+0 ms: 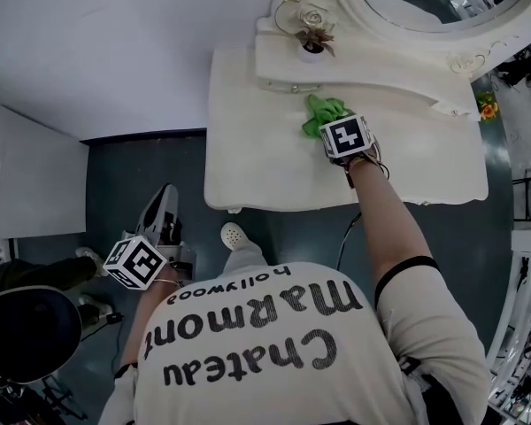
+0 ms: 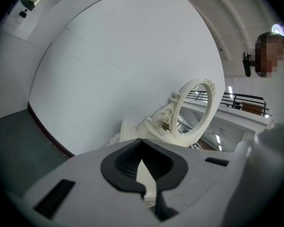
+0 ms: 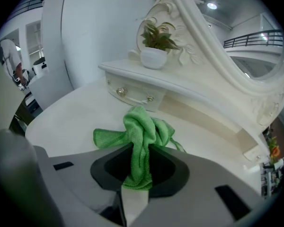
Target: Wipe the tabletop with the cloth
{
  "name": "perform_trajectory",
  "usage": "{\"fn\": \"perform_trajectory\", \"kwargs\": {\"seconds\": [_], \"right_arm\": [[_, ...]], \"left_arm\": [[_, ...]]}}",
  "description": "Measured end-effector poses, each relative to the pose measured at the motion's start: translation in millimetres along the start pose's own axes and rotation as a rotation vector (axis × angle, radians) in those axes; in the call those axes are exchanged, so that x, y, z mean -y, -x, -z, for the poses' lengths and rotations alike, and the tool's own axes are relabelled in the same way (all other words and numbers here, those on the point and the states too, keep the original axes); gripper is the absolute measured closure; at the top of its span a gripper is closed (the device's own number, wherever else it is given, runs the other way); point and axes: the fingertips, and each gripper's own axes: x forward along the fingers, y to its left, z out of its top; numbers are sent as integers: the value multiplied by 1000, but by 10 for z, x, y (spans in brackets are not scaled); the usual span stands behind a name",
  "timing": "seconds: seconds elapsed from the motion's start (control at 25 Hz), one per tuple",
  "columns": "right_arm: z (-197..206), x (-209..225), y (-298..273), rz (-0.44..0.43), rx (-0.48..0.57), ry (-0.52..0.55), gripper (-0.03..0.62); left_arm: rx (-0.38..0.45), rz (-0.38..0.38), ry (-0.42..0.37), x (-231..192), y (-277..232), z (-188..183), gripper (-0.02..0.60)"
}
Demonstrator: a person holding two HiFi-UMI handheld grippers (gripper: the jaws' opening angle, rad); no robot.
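Note:
A green cloth lies bunched on the white tabletop, just in front of the raised drawer shelf. My right gripper is shut on the cloth's near end, and the rest of the cloth spills forward onto the table. My left gripper hangs off the table's left front corner above the dark floor, well away from the cloth. It is shut with nothing in it and points toward the table and mirror.
A small potted plant stands on the shelf with its drawer, under an ornate oval mirror. A white panel and a black round seat stand at the left. Orange flowers sit beyond the table's right edge.

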Motion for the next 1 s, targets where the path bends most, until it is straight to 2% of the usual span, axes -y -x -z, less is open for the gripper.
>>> {"fn": "perform_trajectory", "kwargs": {"seconds": [0.12, 0.24, 0.48, 0.8, 1.0], "right_arm": [[191, 221, 58, 10, -24, -76, 491], [278, 316, 59, -31, -67, -176, 491], [263, 315, 32, -51, -185, -181, 490], [277, 311, 39, -29, -217, -201, 491], [274, 295, 36, 19, -204, -199, 497]], "left_arm": [[-6, 24, 2, 23, -119, -33, 574], [-20, 42, -3, 18, -236, -74, 574], [-39, 68, -7, -32, -399, -199, 574], [-18, 111, -25, -133, -612, -557, 574], [-4, 122, -28, -290, -656, -740, 574]]}}
